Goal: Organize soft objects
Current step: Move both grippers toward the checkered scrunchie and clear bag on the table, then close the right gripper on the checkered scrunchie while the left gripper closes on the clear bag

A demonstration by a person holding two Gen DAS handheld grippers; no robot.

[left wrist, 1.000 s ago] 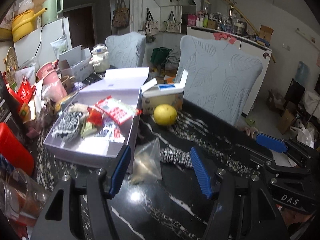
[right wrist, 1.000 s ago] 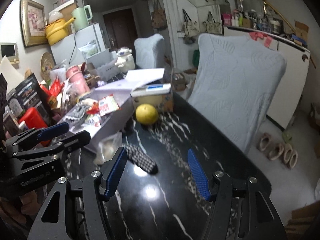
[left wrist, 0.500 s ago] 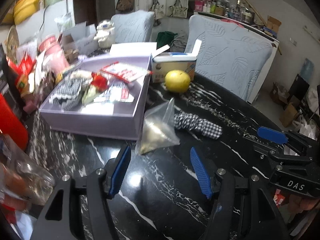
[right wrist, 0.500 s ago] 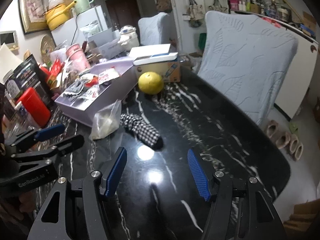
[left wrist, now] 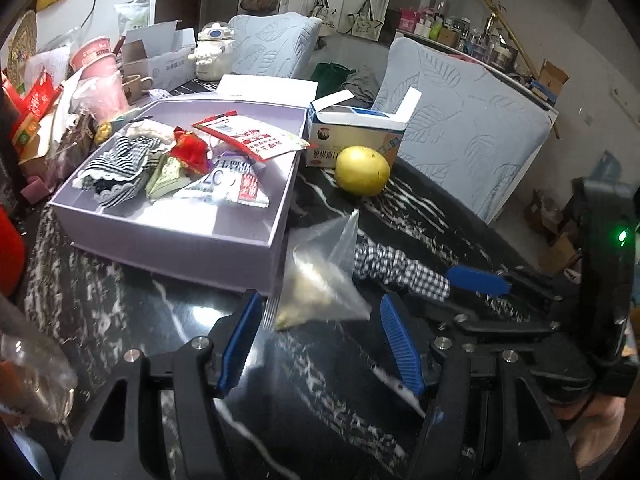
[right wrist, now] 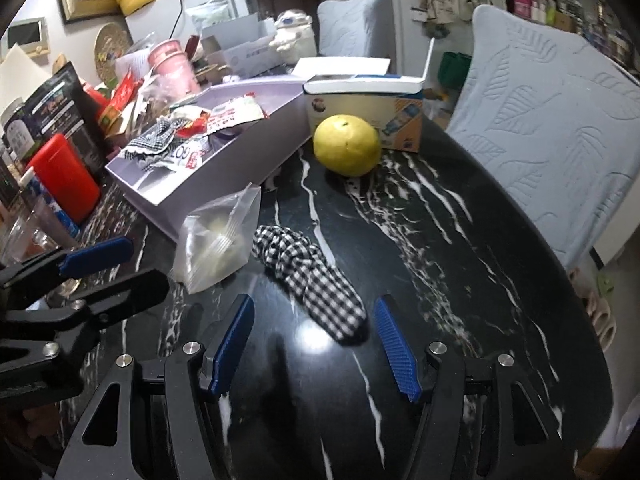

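Note:
A clear plastic bag (left wrist: 320, 284) with pale contents lies on the black marble table against the lavender box (left wrist: 172, 236). My left gripper (left wrist: 320, 336) is open, and the bag's near corner sits between its fingertips, untouched. A black-and-white checked cloth (right wrist: 312, 276) lies beside the bag (right wrist: 218, 240). Its near end reaches between the tips of my right gripper (right wrist: 314, 336), whose jaws are closing without pressing on it. The box (right wrist: 224, 168) holds another checked cloth (left wrist: 116, 168) and several snack packets. Each gripper shows at the edge of the other's view: left (right wrist: 120, 272), right (left wrist: 464, 296).
A yellow fruit (right wrist: 346, 150) and an open carton (left wrist: 356, 136) stand behind the cloth. A red container (right wrist: 64, 176), cups and packets crowd the table's left side. A quilted chair (right wrist: 552, 120) stands at the table's right edge. Bare marble lies under both grippers.
Both grippers have sunk and come closer to the table. The bag now lies at the left tips and the cloth at the right tips. The right jaws have narrowed slightly.

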